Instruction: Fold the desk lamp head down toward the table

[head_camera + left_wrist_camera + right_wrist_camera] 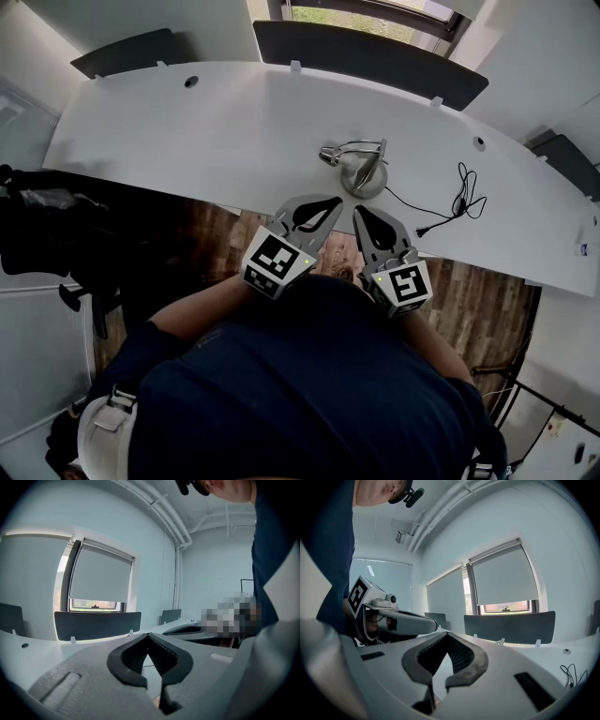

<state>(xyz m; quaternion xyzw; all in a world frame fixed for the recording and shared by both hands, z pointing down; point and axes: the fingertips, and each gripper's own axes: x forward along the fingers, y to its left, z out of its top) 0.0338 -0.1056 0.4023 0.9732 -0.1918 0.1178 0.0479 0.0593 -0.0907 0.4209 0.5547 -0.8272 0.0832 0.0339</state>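
Observation:
A small silver desk lamp [362,172] stands on the white desk [187,141] near its front edge. Its round base carries a thin bent arm, and the head [329,156] sits low at the left, close to the tabletop. A black cord [457,201] runs from it to the right. Both grippers hover just short of the desk's front edge, pointing at the lamp and apart from it. My left gripper [330,202] [148,635] is shut with nothing between its pads. My right gripper [360,213] [447,635] is shut and empty too. The lamp is hidden in both gripper views.
Dark partition panels [370,52] line the desk's far edge below a window [93,604]. A black chair with a bag [52,230] stands at the left over the wooden floor [478,300]. In the right gripper view the left gripper [401,620] shows beside it.

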